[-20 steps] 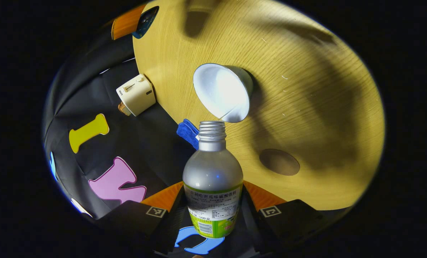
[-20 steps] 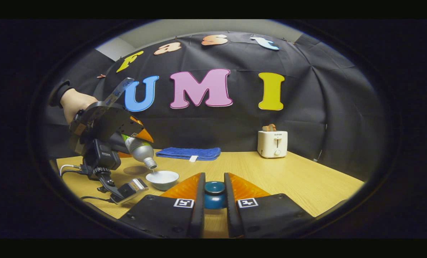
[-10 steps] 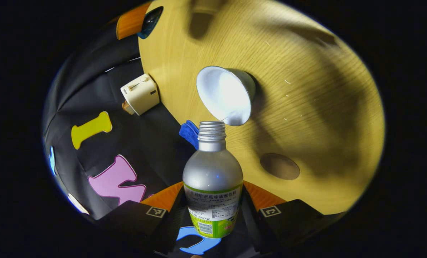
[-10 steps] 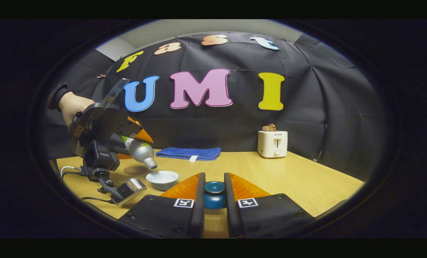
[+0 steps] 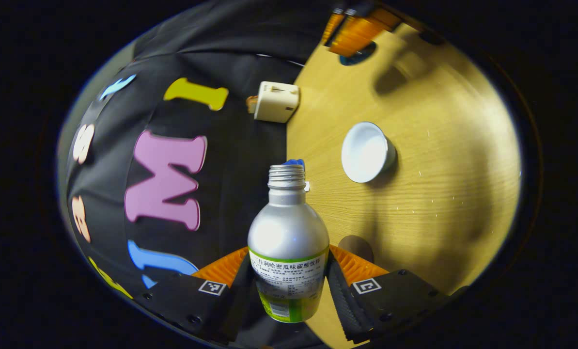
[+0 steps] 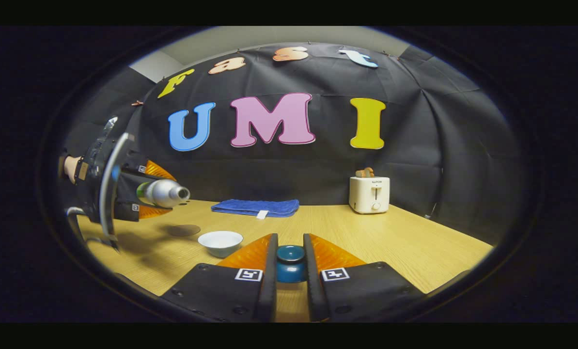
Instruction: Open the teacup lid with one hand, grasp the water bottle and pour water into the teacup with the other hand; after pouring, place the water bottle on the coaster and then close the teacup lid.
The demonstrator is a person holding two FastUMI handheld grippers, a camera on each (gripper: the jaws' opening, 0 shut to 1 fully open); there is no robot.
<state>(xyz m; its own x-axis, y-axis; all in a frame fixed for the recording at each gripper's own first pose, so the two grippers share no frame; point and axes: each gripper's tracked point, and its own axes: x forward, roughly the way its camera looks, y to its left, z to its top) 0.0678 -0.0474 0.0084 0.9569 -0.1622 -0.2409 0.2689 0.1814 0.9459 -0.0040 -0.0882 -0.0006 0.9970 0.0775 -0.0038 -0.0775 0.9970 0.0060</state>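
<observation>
My left gripper (image 5: 289,264) is shut on the water bottle (image 5: 289,228), a silver bottle with a green label and no cap. In the right gripper view the bottle (image 6: 165,193) lies about level, mouth pointing right, up and to the left of the white teacup (image 6: 220,243). The teacup (image 5: 366,151) stands open on the wooden table. The round brown coaster (image 6: 183,230) lies just left of the cup. My right gripper (image 6: 290,248) is shut on the teal teacup lid (image 6: 290,264), held low over the table to the right of the cup.
A folded blue cloth (image 6: 255,207) lies at the back of the table (image 6: 414,247). A cream toaster (image 6: 369,194) stands at the back right. A hand (image 6: 70,167) holds the left gripper at the far left.
The bottle has tipped back from its downward slant over the teacup to about level and drawn away to the left of the cup. The right gripper and lid stayed still.
</observation>
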